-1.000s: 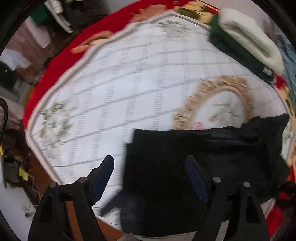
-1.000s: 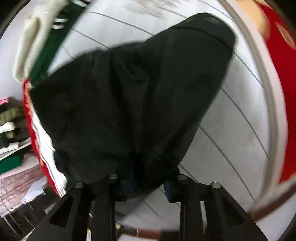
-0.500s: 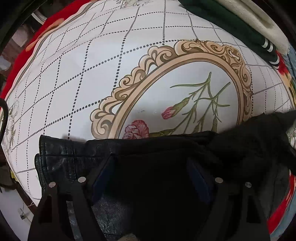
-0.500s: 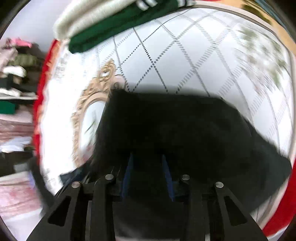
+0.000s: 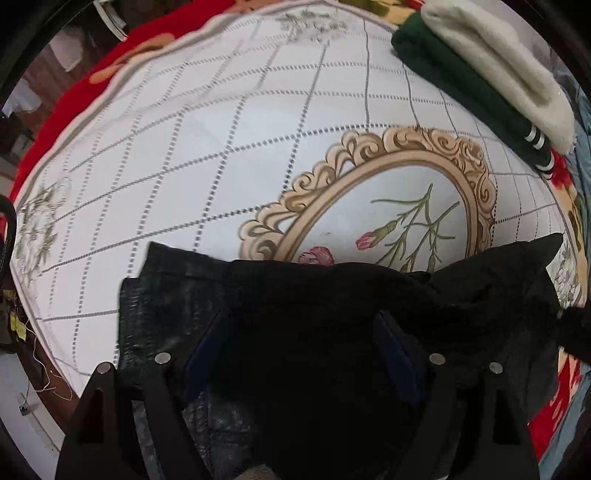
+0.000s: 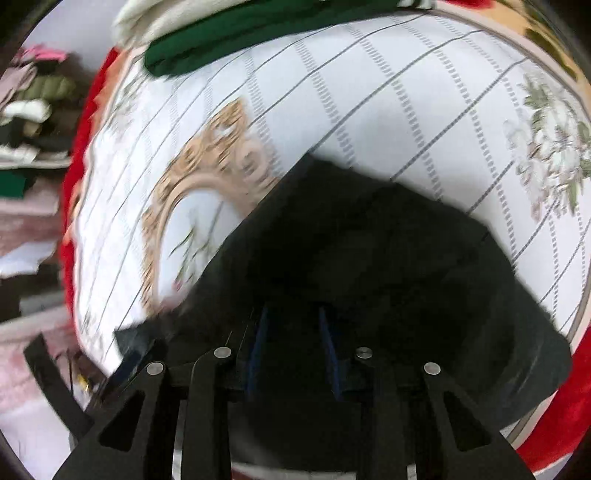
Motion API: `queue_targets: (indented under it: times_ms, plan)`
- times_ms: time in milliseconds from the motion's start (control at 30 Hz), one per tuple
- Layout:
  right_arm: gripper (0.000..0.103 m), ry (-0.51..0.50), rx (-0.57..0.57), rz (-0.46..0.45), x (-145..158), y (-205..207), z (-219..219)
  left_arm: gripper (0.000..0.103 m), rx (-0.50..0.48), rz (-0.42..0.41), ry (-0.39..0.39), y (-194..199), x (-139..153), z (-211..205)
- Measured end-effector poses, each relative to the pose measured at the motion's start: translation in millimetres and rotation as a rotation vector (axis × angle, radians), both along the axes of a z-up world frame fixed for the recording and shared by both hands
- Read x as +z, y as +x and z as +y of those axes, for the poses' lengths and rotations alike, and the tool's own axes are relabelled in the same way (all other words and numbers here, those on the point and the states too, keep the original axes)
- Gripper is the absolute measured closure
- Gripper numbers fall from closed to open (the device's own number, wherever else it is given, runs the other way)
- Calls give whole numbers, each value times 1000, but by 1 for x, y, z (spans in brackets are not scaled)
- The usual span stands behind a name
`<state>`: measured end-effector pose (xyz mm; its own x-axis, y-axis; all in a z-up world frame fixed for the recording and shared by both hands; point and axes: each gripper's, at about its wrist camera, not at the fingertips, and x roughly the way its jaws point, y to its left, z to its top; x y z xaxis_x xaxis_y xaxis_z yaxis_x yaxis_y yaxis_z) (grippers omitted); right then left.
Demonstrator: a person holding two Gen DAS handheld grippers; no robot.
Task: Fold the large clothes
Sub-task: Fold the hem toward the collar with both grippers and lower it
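Observation:
A black garment (image 5: 332,295) lies folded on the white patterned tablecloth (image 5: 229,155), near its front edge. Its left end looks like black leather with seams. My left gripper (image 5: 303,332) is open, its blue-padded fingers spread wide over the garment. In the right wrist view the same black garment (image 6: 388,240) fills the lower middle, blurred. My right gripper (image 6: 295,325) has its blue pads a narrow gap apart over the dark cloth; whether cloth sits between them is not visible.
A folded stack of a cream and a dark green garment (image 5: 480,74) lies at the far right of the table, also in the right wrist view (image 6: 229,29). A red floral cloth (image 5: 74,92) borders the table. Piled clothes (image 6: 33,96) sit beyond the table's left.
The left gripper has pulled back slightly, showing more tablecloth. The right gripper has gone from holding the hanging garment aloft to resting low over it on the table.

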<state>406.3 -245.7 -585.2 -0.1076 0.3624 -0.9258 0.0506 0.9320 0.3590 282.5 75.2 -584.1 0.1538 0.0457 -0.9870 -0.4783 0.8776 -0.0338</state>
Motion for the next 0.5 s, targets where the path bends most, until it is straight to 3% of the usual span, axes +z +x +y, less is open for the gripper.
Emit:
queue_targets:
  times_ms: [267,500]
  plan:
    - [74,-73,39,43,-51,-7,38,22,-37,-15,71,-11,6,-9]
    - [74,-44,39,50,-47,-6,38,22,-58,-34,93,-4,16,-22]
